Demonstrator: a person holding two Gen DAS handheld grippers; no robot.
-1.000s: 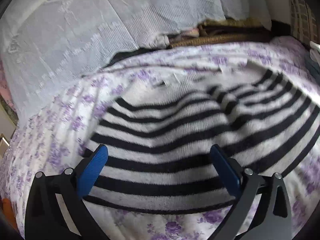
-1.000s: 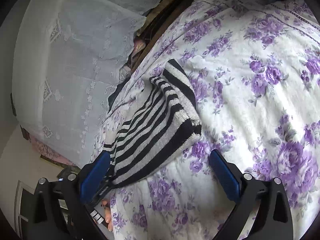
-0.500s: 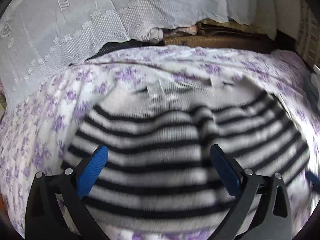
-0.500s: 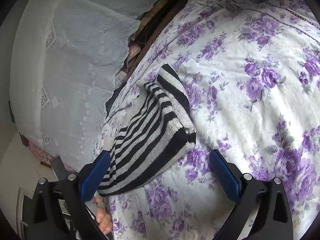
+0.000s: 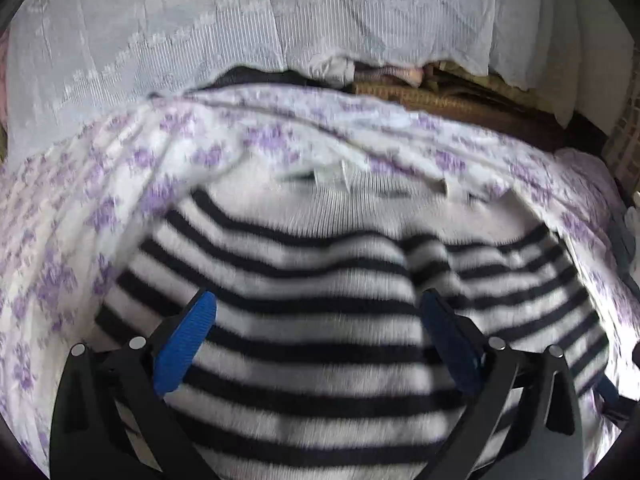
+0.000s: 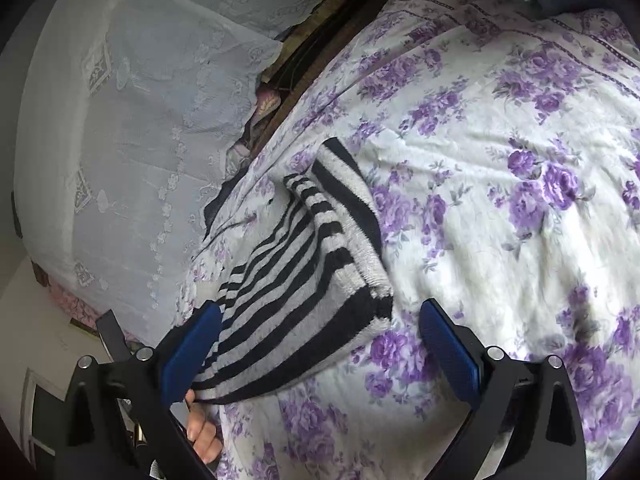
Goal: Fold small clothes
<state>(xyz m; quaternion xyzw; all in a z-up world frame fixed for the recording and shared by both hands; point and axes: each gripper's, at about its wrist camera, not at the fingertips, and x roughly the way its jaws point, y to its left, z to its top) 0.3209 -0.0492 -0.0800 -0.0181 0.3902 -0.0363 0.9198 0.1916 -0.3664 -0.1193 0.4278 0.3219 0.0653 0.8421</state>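
A black-and-white striped knit garment (image 5: 320, 300) lies folded on the purple-flowered bedspread (image 5: 80, 208). My left gripper (image 5: 320, 340) is open and empty, hovering low over the garment's near part, its blue pads apart. In the right wrist view the same garment (image 6: 304, 280) lies as a folded stack running away to the upper left. My right gripper (image 6: 320, 344) is open and empty, above the garment's near corner and the bedspread (image 6: 500, 200).
A white lace curtain (image 5: 200, 40) hangs behind the bed. Brown folded cloth and wood (image 5: 460, 96) sit at the bed's far edge. A person's hand (image 6: 202, 428) shows low left in the right wrist view. A dark item (image 6: 568, 0) lies at top right.
The left gripper has moved forward and lower over the striped garment, which now fills more of its view. The right gripper has drifted slightly nearer the garment's corner. Both stay open.
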